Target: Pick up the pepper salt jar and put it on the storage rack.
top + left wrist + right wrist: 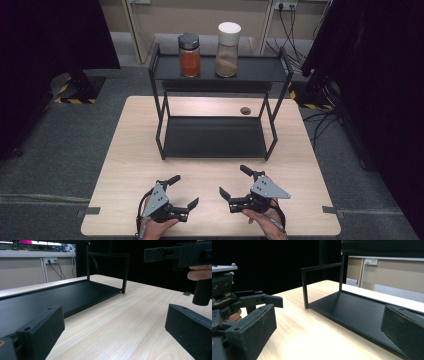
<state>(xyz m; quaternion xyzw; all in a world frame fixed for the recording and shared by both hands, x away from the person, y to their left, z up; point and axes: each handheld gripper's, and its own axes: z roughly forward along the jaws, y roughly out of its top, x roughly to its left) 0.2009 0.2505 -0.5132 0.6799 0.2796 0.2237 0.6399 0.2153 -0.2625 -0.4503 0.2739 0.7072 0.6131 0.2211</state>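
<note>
A black two-tier metal rack [215, 137] stands on the light wood table [130, 165]. On its top shelf stand a jar of red-orange powder with a dark lid [189, 55] and a taller jar of tan powder with a white lid [228, 49]. Near the front edge, my left gripper [183, 192] rests open and empty. My right gripper [235, 181] is open too, facing it. In the left gripper view the rack's lower shelf [57, 296] lies ahead of my jaws. In the right gripper view the same shelf [359, 312] lies ahead.
A small round black grommet [245, 110] sits in the table behind the rack. Grey carpet surrounds the table, with black stands left and right and cables [295, 35] at the back wall. Bare tabletop lies between the rack and the grippers.
</note>
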